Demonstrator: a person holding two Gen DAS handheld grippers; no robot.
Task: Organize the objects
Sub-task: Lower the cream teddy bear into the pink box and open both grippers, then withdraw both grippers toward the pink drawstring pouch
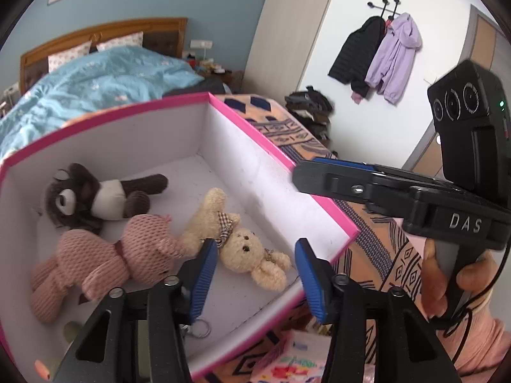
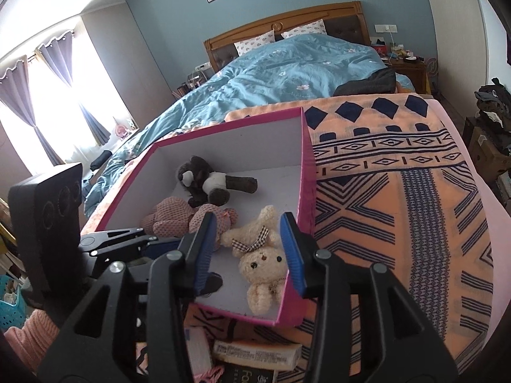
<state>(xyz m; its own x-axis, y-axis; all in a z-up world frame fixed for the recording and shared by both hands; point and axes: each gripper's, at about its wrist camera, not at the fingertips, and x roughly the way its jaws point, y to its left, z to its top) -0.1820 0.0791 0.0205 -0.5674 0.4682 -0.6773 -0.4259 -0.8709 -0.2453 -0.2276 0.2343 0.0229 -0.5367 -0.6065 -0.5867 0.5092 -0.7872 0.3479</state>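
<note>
A pink-edged white box (image 1: 281,156) (image 2: 306,166) sits on the patterned blanket on the bed. Inside lie a cream plush bunny (image 1: 246,249) (image 2: 262,255), a pink knitted plush (image 1: 105,255) (image 2: 179,217) and a dark brown plush (image 1: 92,194) (image 2: 210,182). My left gripper (image 1: 255,274) is open and empty, above the box's near side over the cream bunny. My right gripper (image 2: 249,249) is open and empty, over the bunny too. In the left wrist view the right gripper (image 1: 306,180) reaches in from the right over the box wall. The left gripper (image 2: 127,239) shows at the left of the right wrist view.
An orange blanket with navy patterns (image 2: 399,191) covers the bed's foot, a blue duvet (image 2: 287,73) lies behind. Small boxes and books (image 2: 255,354) lie at the near edge under the grippers. Jackets (image 1: 377,54) hang on the wall, and clothes (image 1: 313,111) are piled beside the bed.
</note>
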